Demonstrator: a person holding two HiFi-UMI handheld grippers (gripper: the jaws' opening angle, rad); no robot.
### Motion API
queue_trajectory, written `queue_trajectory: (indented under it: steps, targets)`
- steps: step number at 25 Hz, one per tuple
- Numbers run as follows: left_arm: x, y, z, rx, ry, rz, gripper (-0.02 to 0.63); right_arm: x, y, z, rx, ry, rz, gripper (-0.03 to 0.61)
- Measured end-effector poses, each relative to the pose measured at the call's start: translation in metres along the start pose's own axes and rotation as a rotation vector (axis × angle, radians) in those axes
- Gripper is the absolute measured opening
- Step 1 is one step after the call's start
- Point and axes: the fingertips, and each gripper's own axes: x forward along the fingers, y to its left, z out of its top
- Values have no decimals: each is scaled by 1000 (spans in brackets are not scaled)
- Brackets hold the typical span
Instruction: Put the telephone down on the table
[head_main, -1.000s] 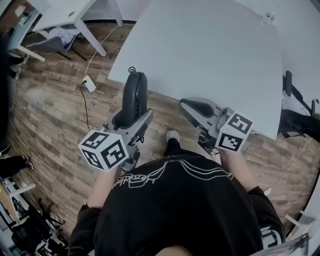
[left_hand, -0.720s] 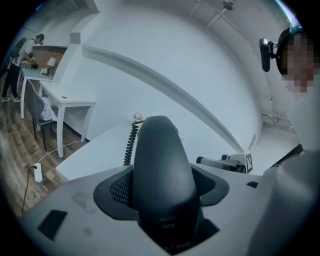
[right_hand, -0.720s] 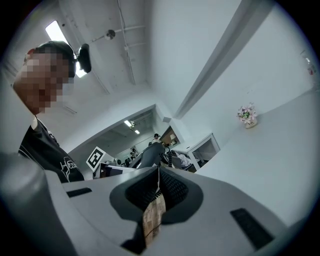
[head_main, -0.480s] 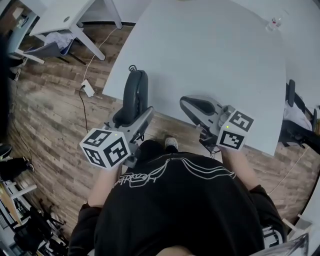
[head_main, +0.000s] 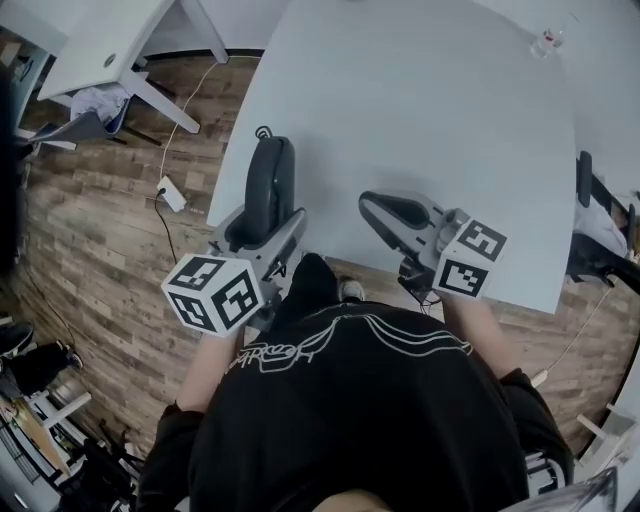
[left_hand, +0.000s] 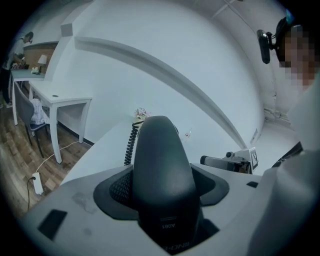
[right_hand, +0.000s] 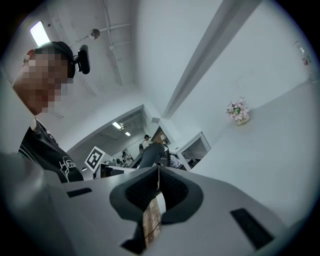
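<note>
My left gripper (head_main: 262, 232) is shut on a black telephone handset (head_main: 271, 185), which sticks up and forward out of the jaws. In the left gripper view the handset (left_hand: 161, 170) fills the gap between the two pads. Its coiled cord (left_hand: 131, 142) hangs off the far end. The handset hovers over the near left corner of the white table (head_main: 430, 110). At the table's near edge my right gripper (head_main: 388, 212) is shut, its pads (right_hand: 172, 192) together with nothing between them.
A small pot of flowers (head_main: 541, 40) stands at the table's far right. A second white desk (head_main: 105, 35) is at the upper left, with a power strip (head_main: 171, 167) and cable on the wooden floor. A dark chair (head_main: 592, 215) stands at the right.
The person has stepped forward. Both grippers have come nearer the table, and the handset now hangs over the table corner instead of the floor. The grip is unchanged.
</note>
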Motion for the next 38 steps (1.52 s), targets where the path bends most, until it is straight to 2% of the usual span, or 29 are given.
queue_trajectory:
  steps: [10, 17, 21, 27, 34, 38]
  targets:
    - [48, 65, 44, 64, 100, -18, 295, 52, -50, 26, 63, -49, -94, 40]
    - [101, 106, 44, 117, 191, -14, 295, 62, -93, 17, 120, -62, -178, 40]
    - [133, 121, 48, 164, 249, -14, 295, 62, -117, 26, 157, -78, -236, 40]
    - [167, 139, 24, 225, 326, -19, 295, 56, -125, 24, 166, -95, -291, 40]
    - [199, 148, -10, 218, 420, -39, 295, 49, -135, 15, 195, -110, -345, 40]
    - [208, 154, -24, 234, 459, -23, 296, 46, -139, 9, 217, -113, -363, 40]
